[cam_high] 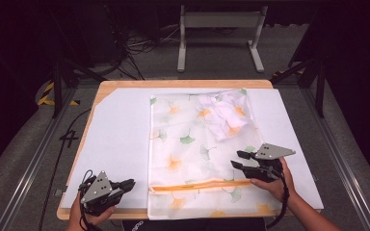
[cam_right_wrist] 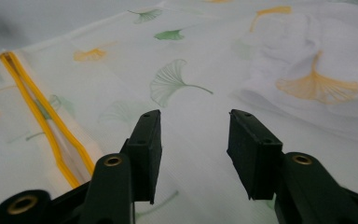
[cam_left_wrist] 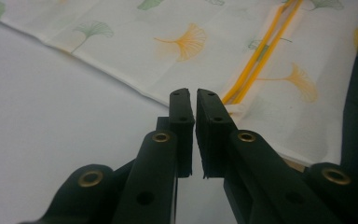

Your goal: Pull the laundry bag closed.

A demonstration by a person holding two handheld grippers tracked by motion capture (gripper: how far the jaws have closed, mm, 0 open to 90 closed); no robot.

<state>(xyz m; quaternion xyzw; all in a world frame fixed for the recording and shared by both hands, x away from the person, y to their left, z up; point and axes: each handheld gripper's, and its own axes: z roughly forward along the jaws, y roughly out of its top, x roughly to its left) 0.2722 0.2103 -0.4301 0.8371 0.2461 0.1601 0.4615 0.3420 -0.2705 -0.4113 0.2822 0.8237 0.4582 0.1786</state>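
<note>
A white cloth bag (cam_high: 192,144) printed with green and orange ginkgo leaves lies flat on the table. An orange zipper (cam_high: 197,186) runs across it near the front edge; the same zipper (cam_left_wrist: 261,51) (cam_right_wrist: 42,121) shows in both gripper views. A crumpled white bulge (cam_high: 224,115) sits at the bag's far right. My left gripper (cam_high: 130,183) rests at the front left, shut and empty, its tips just short of the bag's left edge (cam_left_wrist: 135,91). My right gripper (cam_high: 238,159) hovers over the bag's right side, open with nothing between its jaws (cam_right_wrist: 193,140).
A white board (cam_high: 120,139) covers the wooden table (cam_high: 125,84). Beyond the table stand a metal frame (cam_high: 219,29), cables on the floor and dark rails on both sides. The bag's front end hangs near the table's front edge.
</note>
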